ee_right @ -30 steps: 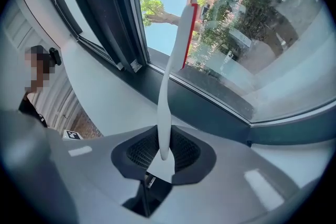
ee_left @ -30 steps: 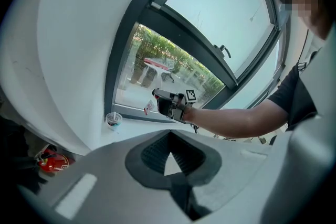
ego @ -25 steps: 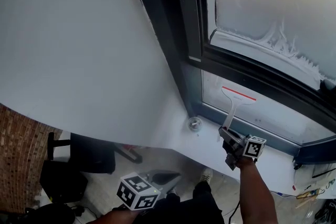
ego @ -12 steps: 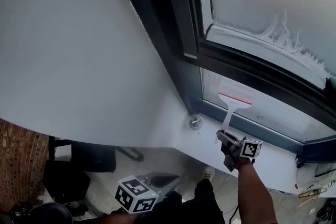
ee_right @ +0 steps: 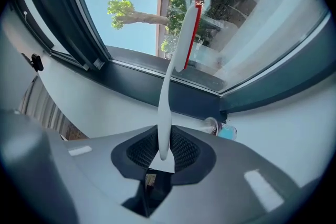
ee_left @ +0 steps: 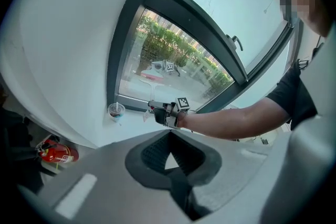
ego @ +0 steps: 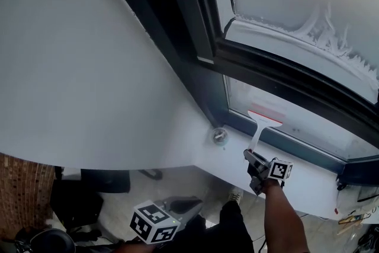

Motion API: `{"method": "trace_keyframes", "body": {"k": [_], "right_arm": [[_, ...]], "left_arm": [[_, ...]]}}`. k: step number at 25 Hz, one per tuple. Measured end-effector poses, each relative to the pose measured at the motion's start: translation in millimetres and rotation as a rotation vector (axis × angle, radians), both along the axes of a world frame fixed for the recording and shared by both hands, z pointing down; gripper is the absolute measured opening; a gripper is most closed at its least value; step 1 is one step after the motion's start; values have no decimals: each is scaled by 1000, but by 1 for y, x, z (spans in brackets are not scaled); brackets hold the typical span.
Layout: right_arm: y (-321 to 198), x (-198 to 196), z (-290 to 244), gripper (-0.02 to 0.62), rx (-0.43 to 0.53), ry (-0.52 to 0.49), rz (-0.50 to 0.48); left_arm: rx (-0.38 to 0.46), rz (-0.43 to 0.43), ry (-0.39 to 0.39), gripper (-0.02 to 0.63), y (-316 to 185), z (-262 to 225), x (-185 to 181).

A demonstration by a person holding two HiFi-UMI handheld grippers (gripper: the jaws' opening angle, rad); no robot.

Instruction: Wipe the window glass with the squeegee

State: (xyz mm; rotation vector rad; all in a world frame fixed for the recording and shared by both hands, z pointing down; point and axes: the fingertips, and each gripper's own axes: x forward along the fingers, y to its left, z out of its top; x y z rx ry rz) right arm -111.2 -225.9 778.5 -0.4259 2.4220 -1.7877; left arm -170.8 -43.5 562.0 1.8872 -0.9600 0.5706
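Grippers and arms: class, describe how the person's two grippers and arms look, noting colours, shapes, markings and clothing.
Both the left gripper and right gripper have smooth grey bodies with dark ribbed pads inside the jaws. Each carries a white cube printed with black square markers. The person wears a black short sleeve.

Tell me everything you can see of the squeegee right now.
The squeegee looks like white plastic: a slim curved handle widening into a flat head edged with a red blade strip. The right hand-held gripper clamps the handle's end; the head lies against the lower window pane, near its bottom frame.
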Motion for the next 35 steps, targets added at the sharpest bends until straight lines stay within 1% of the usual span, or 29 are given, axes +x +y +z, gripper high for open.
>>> {"method": "trace_keyframes", "body": {"k": [2,4,7,10,14,17,20,22,25,28,35], "right_arm": [[1,-1,10,83,-13,4,-8],[3,-1,21,83,-47,0,-11],[8,3,40,83,-140,13,9],[8,4,54,83,-118,9,-4],[13,8,74,83,-151,32,-17],[18,7,80,83,-194,42,-21],[15,6,76,83,-156,43,-38],[16,7,68,83,-176,40,-27],[16,10,43,83,-153,17,-16],[15,15,7,83,-50,-24,-26],[38,40,-87,83,78,-61,7]], "left_arm": [[-14,-1,-4,2,-2,5,1],[-17,-2,-1,2,-6,8,4],[-14,-3,4,2,-10,12,10],[-22,-2,-14,2,-11,16,11],[-34,-12,-29,1,-11,21,13],[-36,-20,-37,2,-12,24,15],[-34,-19,-43,0,-15,26,16],[-27,-20,-46,0,-16,24,18],[-13,-19,-56,0,-17,18,22],[-1,-12,-68,0,-18,12,28],[52,37,-92,0,1,-11,43]]}}
